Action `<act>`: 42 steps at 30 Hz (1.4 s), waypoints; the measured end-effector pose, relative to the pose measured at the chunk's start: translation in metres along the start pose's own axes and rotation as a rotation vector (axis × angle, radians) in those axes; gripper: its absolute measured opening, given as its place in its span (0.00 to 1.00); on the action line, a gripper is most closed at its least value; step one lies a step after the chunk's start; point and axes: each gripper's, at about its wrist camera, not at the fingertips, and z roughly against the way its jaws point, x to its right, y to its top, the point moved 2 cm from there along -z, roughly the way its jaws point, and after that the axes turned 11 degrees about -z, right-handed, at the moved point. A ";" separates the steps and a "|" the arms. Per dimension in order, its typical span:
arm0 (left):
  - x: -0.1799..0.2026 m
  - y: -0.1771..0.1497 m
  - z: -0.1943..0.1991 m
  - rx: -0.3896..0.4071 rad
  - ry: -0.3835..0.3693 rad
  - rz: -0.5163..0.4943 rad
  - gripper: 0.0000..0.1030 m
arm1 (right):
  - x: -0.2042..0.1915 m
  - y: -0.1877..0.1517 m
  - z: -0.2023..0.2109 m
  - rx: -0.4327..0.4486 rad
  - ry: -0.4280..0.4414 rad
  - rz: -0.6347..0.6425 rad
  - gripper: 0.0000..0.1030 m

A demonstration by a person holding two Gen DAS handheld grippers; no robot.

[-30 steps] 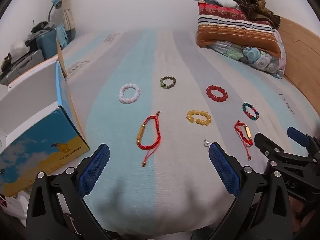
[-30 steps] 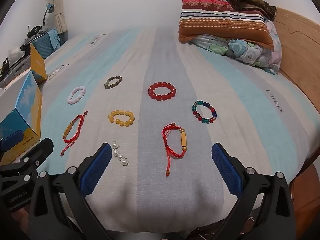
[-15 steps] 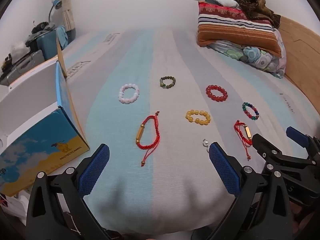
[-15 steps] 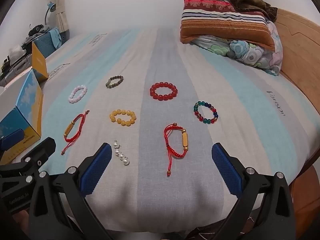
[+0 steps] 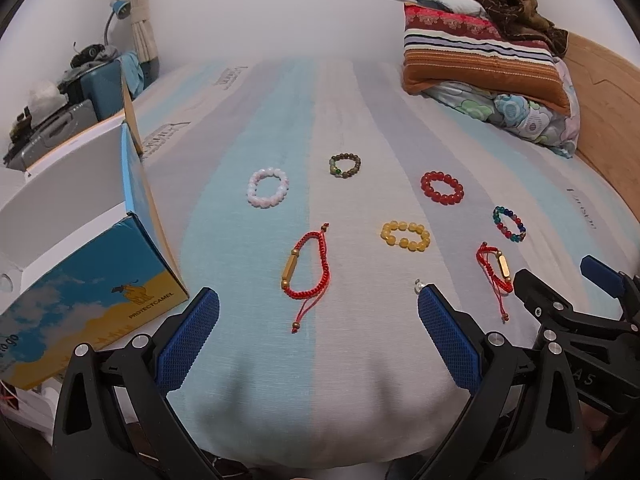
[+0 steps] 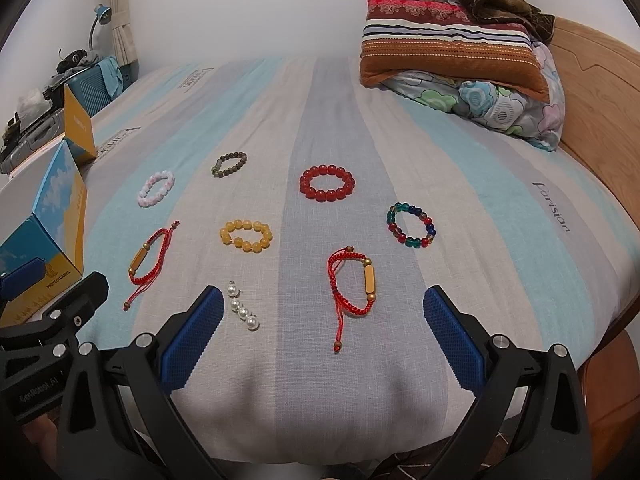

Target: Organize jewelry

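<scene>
Several bracelets lie on the striped bed sheet (image 6: 320, 120). A red cord bracelet (image 5: 306, 268) lies just ahead of my open, empty left gripper (image 5: 318, 340). A second red cord bracelet (image 6: 352, 288) lies just ahead of my open, empty right gripper (image 6: 324, 340). A short pearl string (image 6: 243, 311) lies by its left finger. Farther off are a yellow bead bracelet (image 6: 246, 236), a red bead bracelet (image 6: 327, 183), a multicolour bead bracelet (image 6: 411, 230), a pink bead bracelet (image 5: 267, 187) and a brown bead bracelet (image 5: 345, 165).
An open blue and yellow cardboard box (image 5: 92, 276) stands at the left edge of the bed. Pillows (image 5: 488, 64) are stacked at the far right against a wooden headboard (image 6: 600, 100). Luggage and clutter (image 5: 60, 100) sit beyond the bed's left side.
Both grippers have drawn back slightly and lifted a little; the bracelets sit a touch farther ahead in both views. Nothing on the bed has moved.
</scene>
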 end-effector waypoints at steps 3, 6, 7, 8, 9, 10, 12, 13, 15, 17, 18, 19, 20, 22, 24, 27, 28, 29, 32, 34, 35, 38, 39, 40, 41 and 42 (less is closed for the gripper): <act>-0.001 -0.001 0.000 -0.002 0.007 0.000 0.95 | 0.001 0.001 0.001 -0.001 0.002 -0.003 0.93; -0.001 -0.001 0.000 -0.002 0.010 0.000 0.95 | 0.002 0.001 0.001 -0.002 0.002 -0.001 0.93; -0.001 -0.001 0.000 -0.001 0.010 0.000 0.95 | 0.002 0.001 0.001 -0.001 0.003 -0.002 0.93; -0.001 -0.001 0.001 0.000 0.010 -0.001 0.95 | 0.002 0.001 0.001 -0.001 0.003 -0.003 0.93; 0.000 -0.001 0.001 0.000 0.009 -0.001 0.95 | 0.002 0.001 0.001 -0.002 0.002 -0.002 0.93; 0.000 -0.001 0.000 0.000 0.009 -0.002 0.95 | 0.002 0.001 0.001 -0.001 0.002 -0.001 0.93; 0.001 -0.001 0.001 0.000 0.010 -0.004 0.95 | 0.003 0.001 0.001 0.001 0.000 0.000 0.93; 0.001 0.000 0.001 0.000 0.009 -0.004 0.95 | 0.004 0.001 0.002 0.001 0.000 -0.001 0.93; 0.001 0.000 0.001 0.000 0.010 -0.005 0.95 | 0.004 0.001 0.001 0.001 0.000 0.000 0.93; 0.001 0.001 0.002 0.003 0.013 -0.007 0.95 | 0.004 0.002 0.002 0.004 -0.002 0.000 0.93; 0.001 0.001 0.002 0.004 0.014 -0.007 0.95 | 0.004 0.001 0.002 0.004 -0.001 0.000 0.93; 0.001 0.000 0.003 0.005 0.015 -0.006 0.95 | 0.004 0.002 0.002 0.005 -0.001 0.000 0.93; 0.001 0.000 0.003 0.004 0.016 -0.005 0.95 | 0.004 0.002 0.003 0.006 -0.001 0.000 0.93; 0.002 -0.001 0.003 0.005 0.017 -0.008 0.95 | 0.004 0.002 0.003 0.006 0.000 0.000 0.93; 0.002 0.000 0.004 0.006 0.018 -0.008 0.95 | 0.005 0.002 0.003 0.006 0.000 0.000 0.93; 0.002 -0.001 0.003 0.005 0.018 -0.010 0.95 | 0.005 0.003 0.004 0.010 -0.004 0.001 0.93; 0.002 -0.001 0.003 0.004 0.018 -0.010 0.95 | 0.006 0.003 0.005 0.010 -0.002 0.000 0.93; 0.002 -0.001 0.003 0.006 0.018 -0.010 0.95 | 0.006 0.003 0.005 0.010 -0.001 -0.001 0.93; 0.003 -0.001 0.004 0.010 0.018 -0.012 0.95 | 0.006 0.004 0.007 0.012 0.000 -0.002 0.93; 0.003 -0.001 0.004 0.011 0.017 -0.012 0.95 | 0.006 0.004 0.007 0.012 -0.001 0.000 0.93; 0.003 -0.001 0.003 0.008 0.018 -0.012 0.95 | 0.006 0.004 0.007 0.012 -0.002 0.000 0.93; 0.003 -0.001 0.003 0.007 0.019 -0.012 0.95 | 0.007 0.004 0.007 0.012 -0.002 -0.001 0.93; 0.003 0.000 0.003 0.008 0.020 -0.013 0.95 | 0.007 0.004 0.007 0.013 -0.003 -0.001 0.93; 0.003 0.000 0.003 0.011 0.020 -0.014 0.95 | 0.007 0.004 0.008 0.014 -0.004 0.000 0.93; 0.003 -0.001 0.003 0.012 0.020 -0.014 0.95 | 0.007 0.004 0.008 0.014 -0.004 0.000 0.93; 0.003 -0.001 0.003 0.011 0.018 -0.014 0.95 | 0.006 0.005 0.007 0.014 -0.004 0.001 0.93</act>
